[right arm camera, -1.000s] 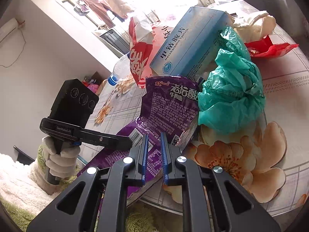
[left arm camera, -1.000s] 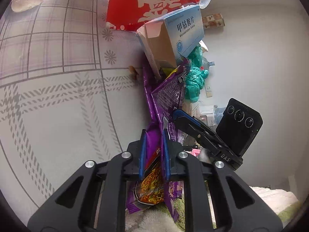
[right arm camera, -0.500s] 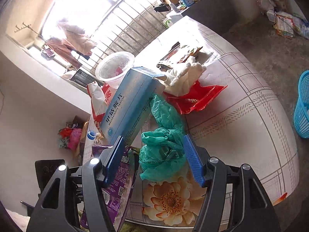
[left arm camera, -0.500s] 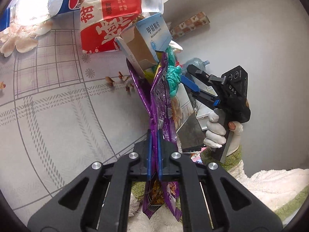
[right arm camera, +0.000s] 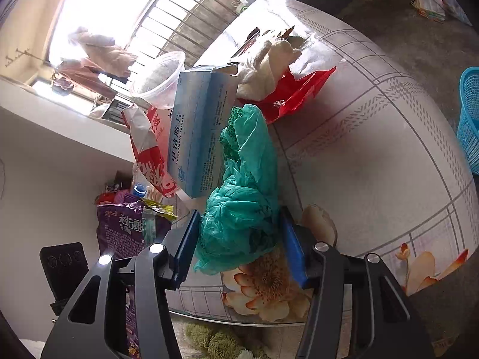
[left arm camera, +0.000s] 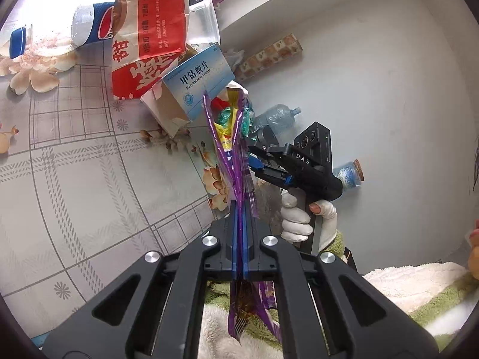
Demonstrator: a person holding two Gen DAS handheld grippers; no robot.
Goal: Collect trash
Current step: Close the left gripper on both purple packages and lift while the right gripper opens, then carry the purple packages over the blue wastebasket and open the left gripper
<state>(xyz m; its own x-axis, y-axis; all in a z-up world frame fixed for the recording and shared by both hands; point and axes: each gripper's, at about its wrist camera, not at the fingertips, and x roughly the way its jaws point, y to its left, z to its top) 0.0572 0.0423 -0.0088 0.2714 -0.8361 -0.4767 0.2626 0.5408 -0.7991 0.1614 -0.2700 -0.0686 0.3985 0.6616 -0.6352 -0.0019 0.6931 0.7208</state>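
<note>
With my left tool clamped on the wrapper, I should close my open right tool squarely around the green bag

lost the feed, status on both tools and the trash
Left tool shut on purple wrapper. Right tool open around green bag. Blue box leans close behind.

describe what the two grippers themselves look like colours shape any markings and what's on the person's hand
Each hand-held gripper is matte black plastic: two angular fingers with cut-out slots, silver round bolts and blue pads. The left hand-held gripper matches the right hand-held gripper. Seen from the left wrist, the right one has a pistol-style handle, white "DAS" lettering and a black camera block. The hand wears a white glove. No cables visible.
</note>
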